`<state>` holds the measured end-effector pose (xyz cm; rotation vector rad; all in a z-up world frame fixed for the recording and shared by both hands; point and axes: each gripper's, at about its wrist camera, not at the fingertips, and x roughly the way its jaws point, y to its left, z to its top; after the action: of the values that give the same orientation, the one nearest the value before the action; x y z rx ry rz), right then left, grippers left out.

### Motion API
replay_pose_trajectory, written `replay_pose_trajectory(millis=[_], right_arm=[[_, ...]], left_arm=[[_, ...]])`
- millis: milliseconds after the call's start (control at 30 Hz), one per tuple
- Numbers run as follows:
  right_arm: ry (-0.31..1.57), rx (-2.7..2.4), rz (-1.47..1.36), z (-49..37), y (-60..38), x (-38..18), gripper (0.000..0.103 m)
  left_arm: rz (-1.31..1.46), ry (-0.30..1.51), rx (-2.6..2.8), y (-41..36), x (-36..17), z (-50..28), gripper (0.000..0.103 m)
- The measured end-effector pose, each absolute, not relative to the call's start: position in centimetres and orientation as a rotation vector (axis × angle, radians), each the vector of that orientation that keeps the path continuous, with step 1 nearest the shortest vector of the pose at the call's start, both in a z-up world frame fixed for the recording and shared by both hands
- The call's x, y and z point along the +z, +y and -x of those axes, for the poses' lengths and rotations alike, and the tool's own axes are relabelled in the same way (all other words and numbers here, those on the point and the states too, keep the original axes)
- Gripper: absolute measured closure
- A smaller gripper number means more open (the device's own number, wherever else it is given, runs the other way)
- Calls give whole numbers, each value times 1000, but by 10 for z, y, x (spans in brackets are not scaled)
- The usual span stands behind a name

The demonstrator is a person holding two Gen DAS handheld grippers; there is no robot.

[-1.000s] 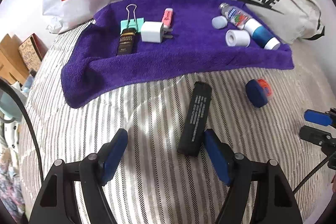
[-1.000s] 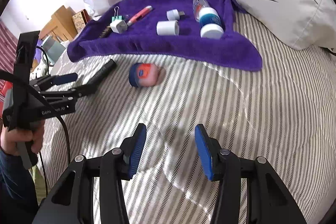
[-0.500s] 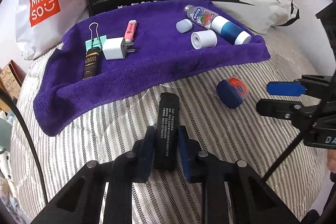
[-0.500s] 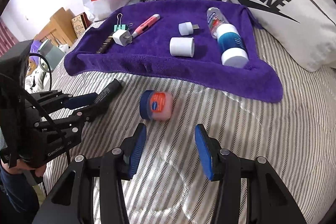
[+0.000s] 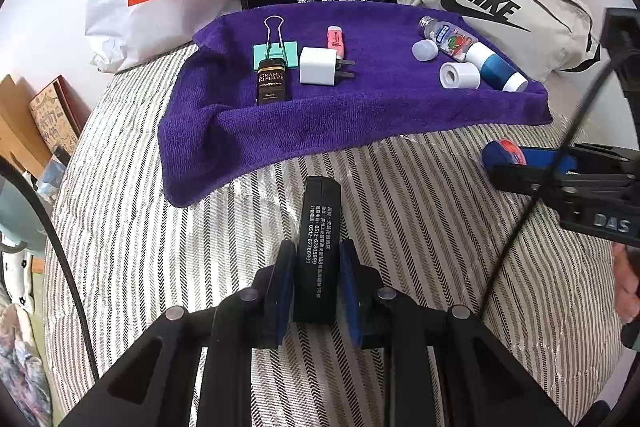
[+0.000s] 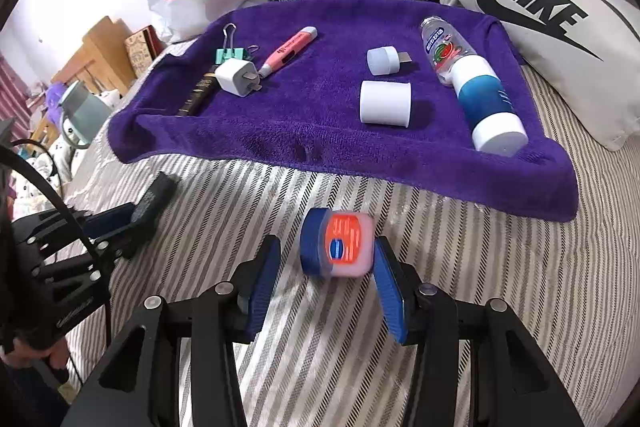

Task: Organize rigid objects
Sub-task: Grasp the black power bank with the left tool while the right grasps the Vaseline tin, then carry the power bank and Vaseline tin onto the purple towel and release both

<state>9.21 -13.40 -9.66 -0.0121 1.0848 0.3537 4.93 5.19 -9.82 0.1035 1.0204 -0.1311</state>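
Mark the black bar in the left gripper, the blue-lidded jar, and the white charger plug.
black bar (image 5: 318,227), left wrist view, printed face.
blue-lidded jar (image 6: 340,247), right wrist view, orange label.
white charger plug (image 5: 319,65), left wrist view, top face.

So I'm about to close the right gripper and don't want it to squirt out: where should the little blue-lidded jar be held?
Grip the jar across its lid end and base, coming low from the near side. It lies on its side between the open right gripper fingers.
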Motion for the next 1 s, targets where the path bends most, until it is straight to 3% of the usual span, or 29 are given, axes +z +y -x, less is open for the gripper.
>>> replay_pose_trajectory(millis=[100,333,1000], right_arm=[[1070,332,57,-92,-127,-98,55],[1035,320,154,-91,-120,-99,66],[1063,368,66,-55,-164,-93,66]], left_arm=[[-104,1016,-126,51,-99,-49,81],[-111,1004,-133,47,-98,-52,81],[-45,1033,-213,56,-96,-39,82]])
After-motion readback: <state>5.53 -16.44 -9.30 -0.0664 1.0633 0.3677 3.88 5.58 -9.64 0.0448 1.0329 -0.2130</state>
